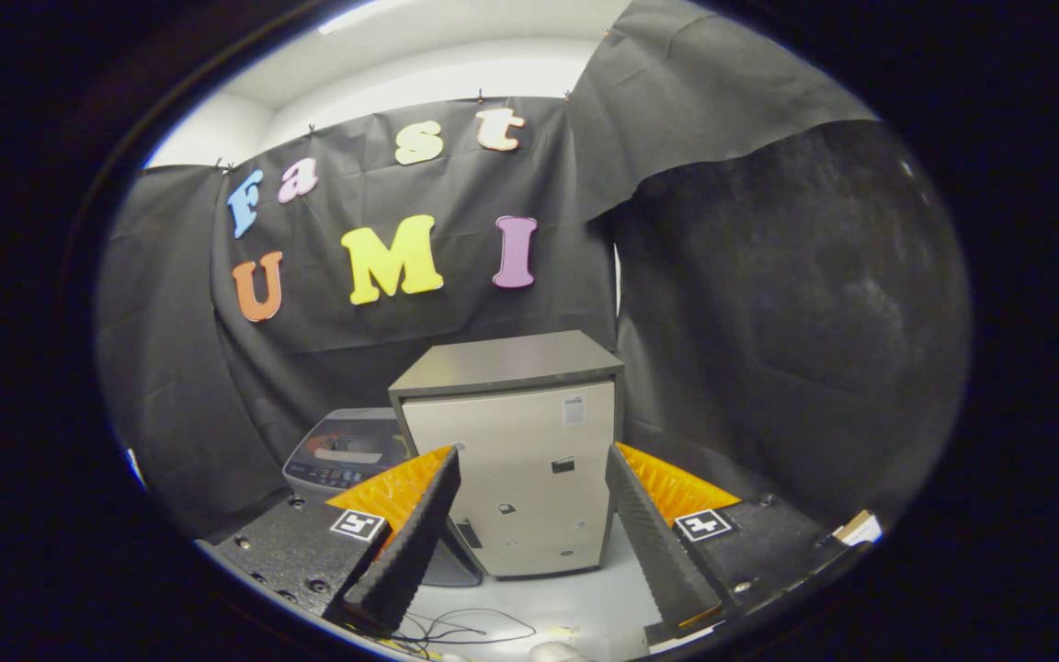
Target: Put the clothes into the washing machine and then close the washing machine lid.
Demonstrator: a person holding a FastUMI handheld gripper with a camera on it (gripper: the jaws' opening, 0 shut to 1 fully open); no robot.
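Black cloth backdrop, pale floor (585,607). Gripper (529,552): fingers spread wide, holding nothing. Boxy cabinet (520,460): 12 o'clock, just beyond fingers. Washing machine (346,455): 10 o'clock, beside cabinet, partly behind left finger. Cable (465,630): on floor between fingers.

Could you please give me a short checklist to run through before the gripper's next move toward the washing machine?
1. Gripper fingers open, nothing between them: ok.
2. Clothes located: cannot tell; none seen ahead.
3. Washing machine found, beyond the fingers, beside the beige cabinet: ok.
4. Washing machine lid open for loading: cannot tell.
5. Cable on the floor below the fingers, snag risk: not ok.
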